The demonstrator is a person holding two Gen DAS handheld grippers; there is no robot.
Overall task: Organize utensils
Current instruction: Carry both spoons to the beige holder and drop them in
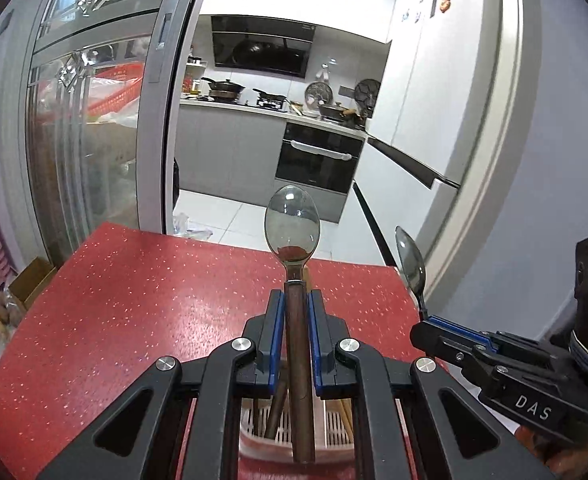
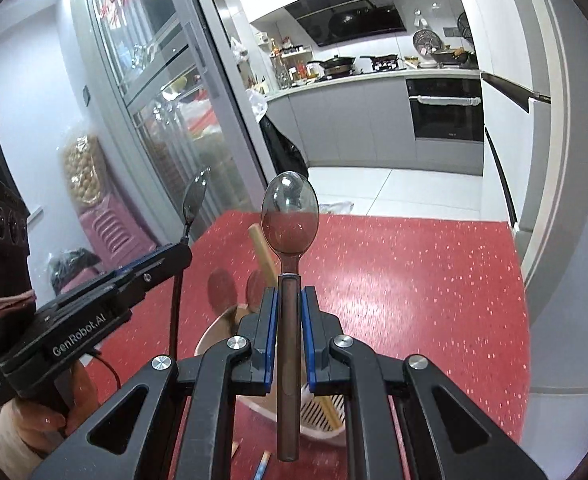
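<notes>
In the left wrist view my left gripper [image 1: 295, 296] is shut on the brown handle of a steel spoon [image 1: 292, 224], whose bowl points up and away. To its right, my right gripper [image 1: 423, 316] is shut on a second spoon [image 1: 410, 260]. The right wrist view shows the right gripper [image 2: 290, 294] clamped on its spoon [image 2: 290, 216], with the left gripper [image 2: 184, 250] and its spoon [image 2: 195, 198] at the left. Both grippers hang above a pale utensil holder [image 2: 214, 336] on the red table [image 2: 413, 300]. Wooden utensils and chopsticks [image 2: 264, 252] stand in the holder.
The red speckled table [image 1: 134, 300] ends ahead at a tiled kitchen floor. A glass sliding door [image 1: 86, 140] stands at the left, a white wall at the right. A blue-tipped stick [image 2: 262, 466] lies on the table beside the holder. A hand [image 2: 34, 420] holds the left gripper.
</notes>
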